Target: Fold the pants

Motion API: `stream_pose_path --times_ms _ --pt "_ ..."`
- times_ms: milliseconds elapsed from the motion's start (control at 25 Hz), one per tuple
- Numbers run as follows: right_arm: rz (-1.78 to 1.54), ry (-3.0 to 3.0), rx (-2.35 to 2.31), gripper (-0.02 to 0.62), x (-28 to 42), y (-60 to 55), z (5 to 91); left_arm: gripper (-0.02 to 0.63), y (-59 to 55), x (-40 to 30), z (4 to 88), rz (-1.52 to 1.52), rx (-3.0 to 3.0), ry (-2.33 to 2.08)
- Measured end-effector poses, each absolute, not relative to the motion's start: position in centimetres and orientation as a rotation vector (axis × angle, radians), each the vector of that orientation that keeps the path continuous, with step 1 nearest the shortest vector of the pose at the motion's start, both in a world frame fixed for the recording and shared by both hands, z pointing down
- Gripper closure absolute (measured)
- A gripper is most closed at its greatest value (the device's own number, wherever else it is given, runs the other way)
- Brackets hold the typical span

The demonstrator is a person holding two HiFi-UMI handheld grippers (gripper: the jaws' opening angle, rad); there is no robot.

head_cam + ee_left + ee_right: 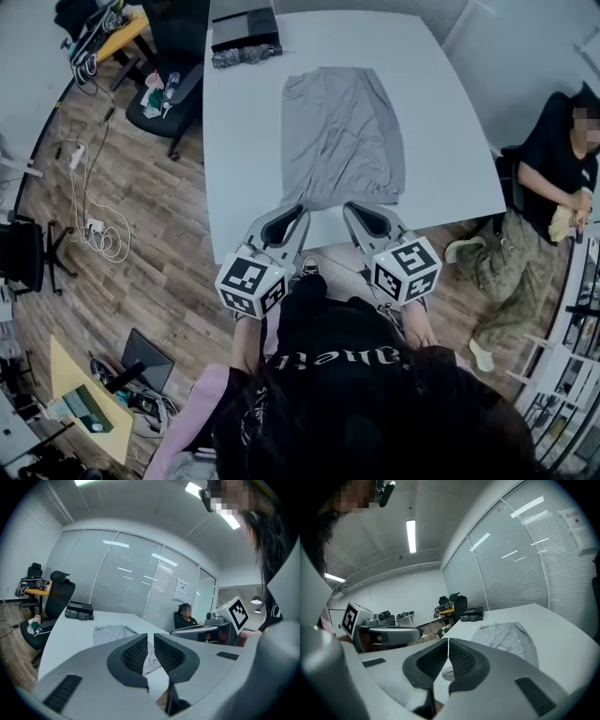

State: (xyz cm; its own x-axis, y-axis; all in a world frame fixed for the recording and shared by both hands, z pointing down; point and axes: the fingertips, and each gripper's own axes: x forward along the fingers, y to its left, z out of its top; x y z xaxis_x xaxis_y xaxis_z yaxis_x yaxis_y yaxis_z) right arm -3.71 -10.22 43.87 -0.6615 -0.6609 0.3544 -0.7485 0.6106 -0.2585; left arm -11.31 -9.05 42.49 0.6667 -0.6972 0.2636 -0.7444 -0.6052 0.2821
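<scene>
Grey pants point(342, 136) lie flat on the white table point(244, 159), spread lengthwise away from me. My left gripper point(299, 214) and right gripper point(352, 208) hover side by side at the table's near edge, just short of the pants' near hem. Both are shut with nothing between the jaws. In the left gripper view the left gripper point(151, 638) points at the pants point(110, 632), with the right gripper's marker cube point(236, 612) to its right. From the right gripper view, the right gripper point(448, 642) faces the pants point(506, 637), and the left gripper's cube point(350, 618) shows at the left.
A black box point(244, 26) and a dark bundle point(246, 55) sit at the table's far edge. A black office chair point(173, 98) stands at the table's left. A person point(544, 187) sits beside the table's right edge. Cables point(94, 225) lie on the wooden floor.
</scene>
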Motion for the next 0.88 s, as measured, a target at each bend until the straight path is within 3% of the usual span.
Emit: stream_pose_path --times_ms 880 --pt "0.708 -2.462 1.264 0.569 0.2 -14.1 48.6 0.534 -11.7 -12.0 47.6 0.332 2.428 -1.109"
